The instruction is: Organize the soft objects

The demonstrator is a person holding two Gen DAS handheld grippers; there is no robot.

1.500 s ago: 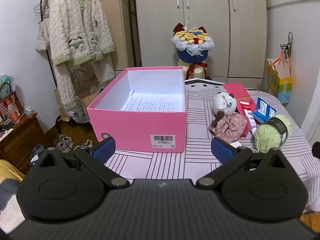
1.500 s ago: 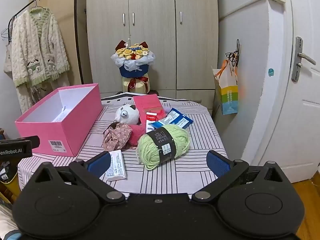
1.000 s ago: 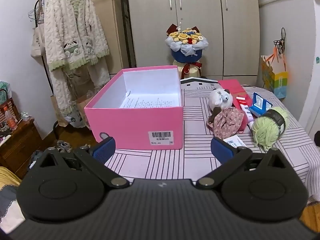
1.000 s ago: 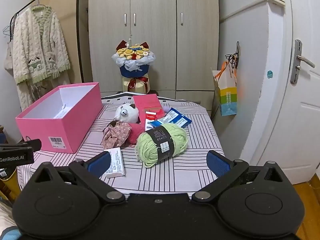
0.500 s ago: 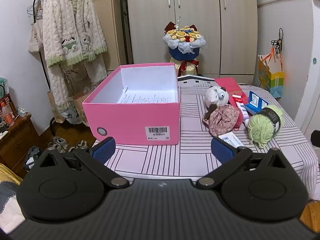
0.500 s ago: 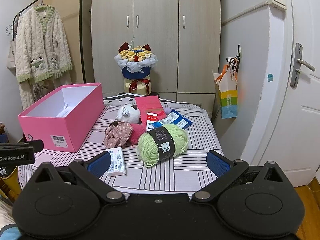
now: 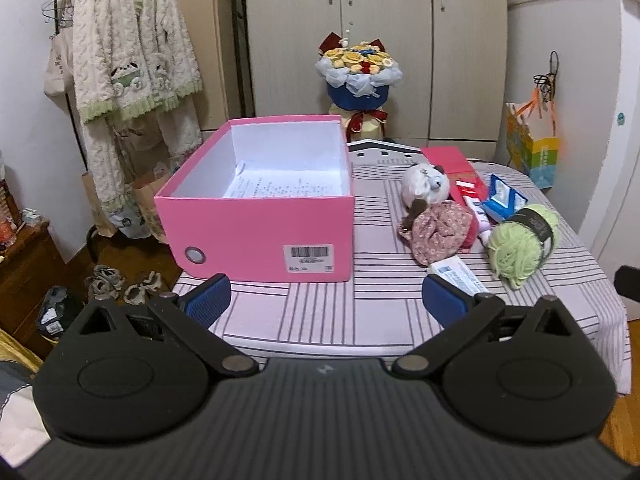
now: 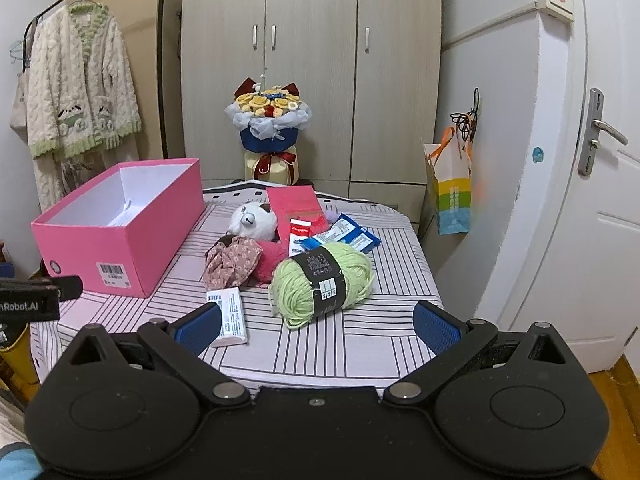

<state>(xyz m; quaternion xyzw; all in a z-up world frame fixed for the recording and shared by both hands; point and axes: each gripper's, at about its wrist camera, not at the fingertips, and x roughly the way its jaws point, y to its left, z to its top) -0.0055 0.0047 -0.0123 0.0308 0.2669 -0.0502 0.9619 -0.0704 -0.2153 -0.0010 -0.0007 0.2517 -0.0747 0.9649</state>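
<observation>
An open pink box (image 7: 256, 236) (image 8: 120, 236) with white paper inside stands on the left of the striped table (image 7: 360, 312). To its right lie a white panda plush (image 7: 424, 182) (image 8: 254, 220), a floral fabric scrunchie (image 7: 440, 232) (image 8: 232, 262), a pink fuzzy item (image 8: 270, 258) and a green yarn ball (image 7: 520, 246) (image 8: 320, 280). My left gripper (image 7: 326, 302) is open and empty, hovering before the box's front. My right gripper (image 8: 318, 326) is open and empty, just short of the yarn.
A white packet (image 8: 230, 316) (image 7: 456, 272), a toothpaste tube (image 7: 476, 210), blue wipes packets (image 8: 346, 236) and a red envelope (image 8: 296, 204) lie among the soft things. A flower bouquet (image 8: 268, 128), wardrobe, hanging knitwear (image 7: 132, 52) and a door (image 8: 600, 200) surround the table.
Both grippers have drawn back and slightly up from the table, so the box and the objects look smaller and more of the near table edge shows. Nothing on the table moved.
</observation>
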